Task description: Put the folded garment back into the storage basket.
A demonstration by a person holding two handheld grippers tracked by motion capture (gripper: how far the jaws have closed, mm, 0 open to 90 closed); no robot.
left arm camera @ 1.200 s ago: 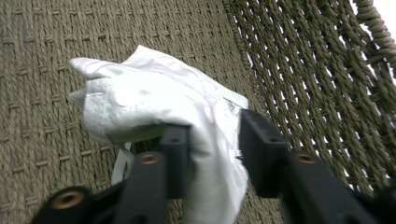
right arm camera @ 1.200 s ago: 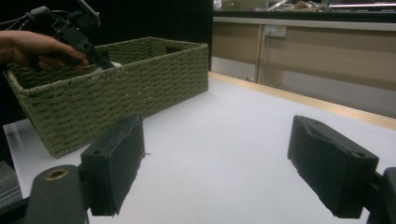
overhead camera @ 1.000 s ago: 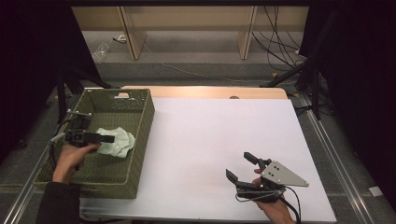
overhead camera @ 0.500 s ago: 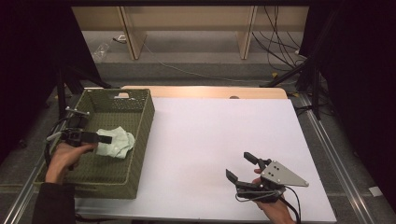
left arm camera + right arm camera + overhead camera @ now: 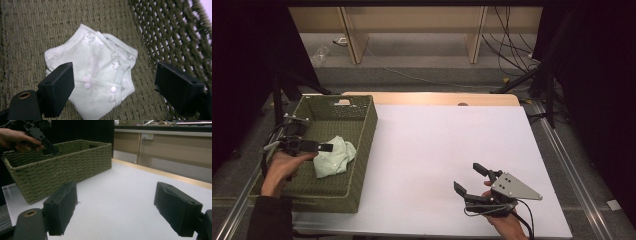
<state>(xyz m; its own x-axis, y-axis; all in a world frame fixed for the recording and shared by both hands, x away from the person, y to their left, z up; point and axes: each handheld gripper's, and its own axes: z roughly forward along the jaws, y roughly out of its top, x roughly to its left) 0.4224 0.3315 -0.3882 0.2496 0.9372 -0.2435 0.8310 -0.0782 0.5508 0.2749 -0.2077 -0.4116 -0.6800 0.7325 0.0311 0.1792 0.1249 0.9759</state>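
Light fell from above onto the white worktop (image 5: 437,150), which was bright and evenly lit, while the surroundings beyond it sank into near black. The high view was soft and slightly grainy. In the left gripper view the pale cloth (image 5: 92,75) ahead of the left claw (image 5: 120,87) was sharp, though the near jaws were blurred. Beyond the right claw (image 5: 122,210) the worktop showed a soft sheen.

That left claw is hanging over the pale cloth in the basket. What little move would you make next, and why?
Probably lower the left gripper straight down and close it on the pale green garment. Its jaws stand open above the cloth, which lies loose on the floor of the woven basket, ungripped.
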